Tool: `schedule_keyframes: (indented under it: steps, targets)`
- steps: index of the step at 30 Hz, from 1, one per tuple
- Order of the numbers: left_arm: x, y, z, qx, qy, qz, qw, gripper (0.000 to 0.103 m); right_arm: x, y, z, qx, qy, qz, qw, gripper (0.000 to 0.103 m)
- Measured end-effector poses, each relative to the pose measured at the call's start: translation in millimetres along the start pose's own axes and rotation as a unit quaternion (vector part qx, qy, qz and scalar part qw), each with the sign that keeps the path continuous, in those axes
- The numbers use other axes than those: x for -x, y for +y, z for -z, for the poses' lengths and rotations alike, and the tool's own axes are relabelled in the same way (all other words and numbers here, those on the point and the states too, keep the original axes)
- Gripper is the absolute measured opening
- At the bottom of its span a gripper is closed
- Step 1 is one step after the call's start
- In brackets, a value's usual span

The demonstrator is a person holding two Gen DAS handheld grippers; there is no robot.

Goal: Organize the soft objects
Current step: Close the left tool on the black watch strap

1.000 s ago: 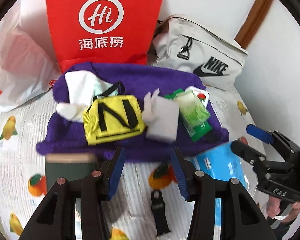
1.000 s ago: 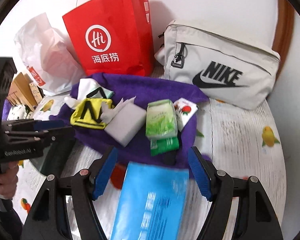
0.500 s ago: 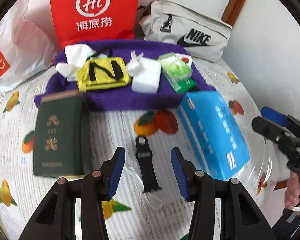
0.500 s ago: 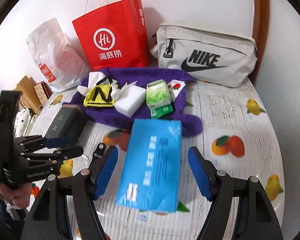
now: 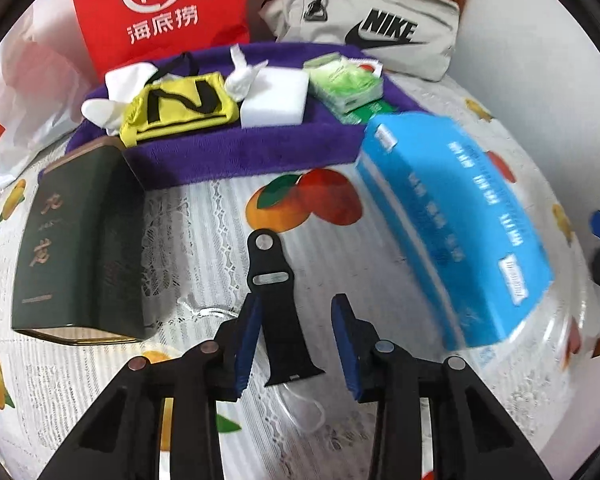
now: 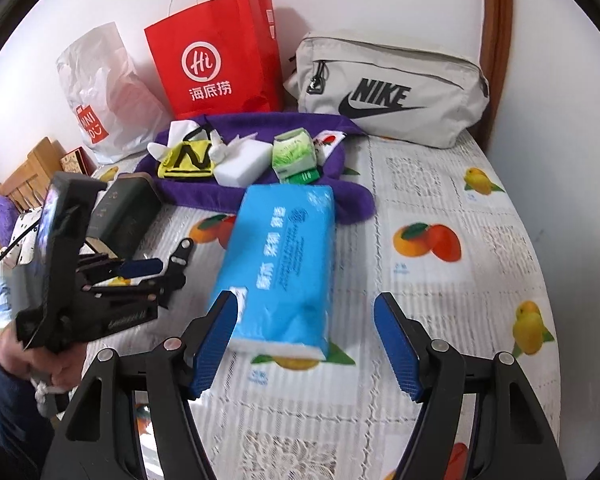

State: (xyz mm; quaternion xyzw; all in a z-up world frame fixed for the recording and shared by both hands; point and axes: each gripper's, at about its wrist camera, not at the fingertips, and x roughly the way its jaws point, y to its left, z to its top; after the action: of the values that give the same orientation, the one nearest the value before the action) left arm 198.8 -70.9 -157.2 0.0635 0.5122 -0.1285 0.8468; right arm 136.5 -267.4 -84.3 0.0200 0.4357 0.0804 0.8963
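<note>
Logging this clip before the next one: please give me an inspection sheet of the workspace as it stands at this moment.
Surface: fruit-print tablecloth, lace overlay.
Job's things: purple towel carrying yellow pouch, white sponge block, green tissue packs; blue tissue pack in front of it.
Clutter: dark green book, black watch strap, red paper bag, Nike bag, white plastic bag.
Grippers: left gripper open, straddling the strap; right gripper open near the blue pack's end.
Cables: white cord by the strap.
Surroundings: white wall, wooden trim.
</note>
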Motion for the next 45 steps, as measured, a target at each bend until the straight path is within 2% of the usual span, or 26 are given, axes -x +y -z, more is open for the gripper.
schedule_keyframes:
  steps: [1,4,8,12,16,17,21,22,23,30,33,35,37,39,41,45]
  targets:
    - [-6,-1,1,-0.005,0.008,-0.008,0.9999,0.03,0,-3,4,-0.002,0.001,-0.001,1.0,0.071]
    - [-6,-2,4,-0.015,-0.003,-0.019,0.9997,0.022,-4,-9,10,-0.008,0.008,0.0,1.0,0.071]
    - [0,5,4,-0.013,-0.003,0.0,0.9999,0.012,-10,-15,11,-0.021,0.013,-0.006,1.0,0.071]
    - [-1,6,4,-0.018,0.006,0.001,0.9998,0.013,-12,-13,10,-0.021,0.009,-0.015,1.0,0.071]
    - [-3,1,2,-0.022,0.005,0.013,0.9997,0.027,-13,-9,9,-0.012,0.011,-0.019,1.0,0.071]
    - [-3,0,2,-0.024,0.002,0.013,0.9996,0.027,-14,-8,9,-0.011,0.013,-0.021,1.0,0.071]
    - [-4,-1,1,-0.022,0.001,0.014,0.9997,0.025,-16,-7,10,-0.01,0.017,-0.021,1.0,0.071]
    - [-4,1,0,-0.019,0.0,0.009,0.9998,0.015,-17,-7,11,-0.01,0.018,-0.021,1.0,0.071]
    - [-4,2,1,-0.024,0.001,0.0,0.9997,0.014,-17,-7,11,-0.01,0.018,-0.022,1.0,0.071]
    - [-2,5,1,-0.021,0.007,-0.001,0.9997,0.014,-15,-3,11,-0.004,0.018,-0.024,1.0,0.071]
    - [-6,3,-4,-0.025,0.008,-0.001,0.9997,0.023,-16,-4,11,-0.005,0.019,-0.024,1.0,0.071]
    - [-12,3,-7,-0.025,0.012,-0.017,0.9995,0.035,-16,-4,11,-0.006,0.02,-0.026,0.999,0.071]
    - [-15,5,-8,-0.021,0.011,-0.018,0.9995,0.037,-17,-3,11,-0.005,0.023,-0.028,0.999,0.071]
    - [-16,7,-9,-0.013,0.011,-0.01,0.9998,0.037,-17,-3,12,-0.003,0.024,-0.028,0.999,0.071]
    - [-15,8,-7,-0.015,0.007,-0.008,0.9998,0.021,-18,-3,12,-0.004,0.024,-0.028,0.999,0.071]
    - [-14,4,-6,-0.032,0.009,-0.006,0.9994,0.022,-19,-3,11,-0.005,0.025,-0.03,0.999,0.071]
